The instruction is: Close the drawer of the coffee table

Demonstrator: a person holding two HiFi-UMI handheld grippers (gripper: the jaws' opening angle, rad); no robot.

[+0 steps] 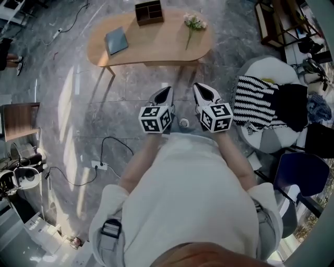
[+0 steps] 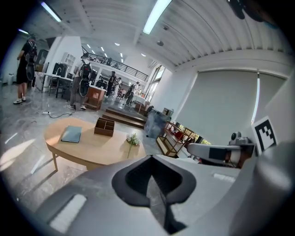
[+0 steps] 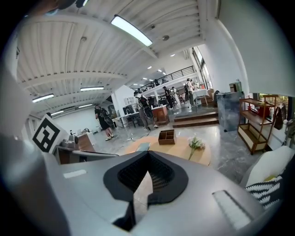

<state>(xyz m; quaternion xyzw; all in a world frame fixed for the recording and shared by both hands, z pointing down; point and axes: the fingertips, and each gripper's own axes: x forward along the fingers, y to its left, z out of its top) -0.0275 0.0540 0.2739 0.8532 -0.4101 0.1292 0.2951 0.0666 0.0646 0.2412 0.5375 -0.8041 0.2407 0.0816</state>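
A person in a white top stands at the bottom of the head view, holding two grippers side by side in front of the body and aimed at the coffee table ahead. The left gripper (image 1: 167, 89) has its jaws clenched together with nothing between them, which its own view confirms. The right gripper (image 1: 198, 86), just beside it, is likewise closed tight and empty. Under them lies a grey marble floor (image 1: 78, 104); a power strip (image 1: 100, 165) with a black cable sits on it to the person's left. To the right is a white round seat (image 1: 271, 68) draped with a black-and-white striped throw (image 1: 255, 101). Farther ahead, well apart from both grippers, stands the oval wooden coffee table (image 1: 156, 41). The drawer cannot be told apart along its near edge. On the tabletop are a blue-grey book (image 1: 116, 40), a dark wooden organiser box (image 1: 149, 12) and a sprig of white flowers (image 1: 193, 23). Beyond, the gripper views show steps and people standing in the distance.
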